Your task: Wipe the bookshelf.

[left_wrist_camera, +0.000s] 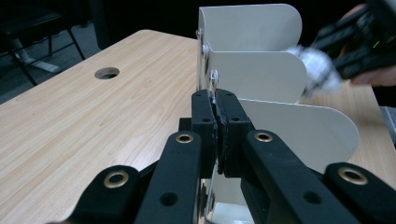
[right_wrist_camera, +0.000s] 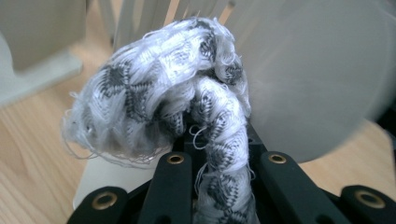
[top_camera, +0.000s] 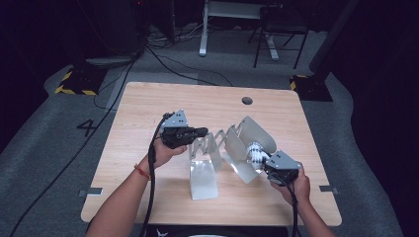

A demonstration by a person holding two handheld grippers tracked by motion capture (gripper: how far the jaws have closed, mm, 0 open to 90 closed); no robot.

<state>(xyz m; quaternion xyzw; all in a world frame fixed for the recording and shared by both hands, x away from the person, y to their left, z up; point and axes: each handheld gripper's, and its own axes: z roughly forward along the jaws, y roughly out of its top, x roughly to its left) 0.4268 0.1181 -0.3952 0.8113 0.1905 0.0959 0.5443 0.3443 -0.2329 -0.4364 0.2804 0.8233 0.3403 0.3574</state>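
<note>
A light wooden table (top_camera: 148,118) stands on grey carpet in a dark room; the left gripper (left_wrist_camera: 215,105) clamps the white metal expanding file rack (left_wrist_camera: 261,74) mid-table; the right gripper (right_wrist_camera: 219,140) pinches a frayed grey-white patterned rope (right_wrist_camera: 159,93), whose weave shows close up, beside the rack's plates.

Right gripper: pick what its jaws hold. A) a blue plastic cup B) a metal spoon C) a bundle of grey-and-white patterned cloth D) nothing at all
C: in the right gripper view the right gripper is shut on the grey-and-white cloth, which bunches up above its black jaws, close to a rounded panel of the white metal rack.
</note>
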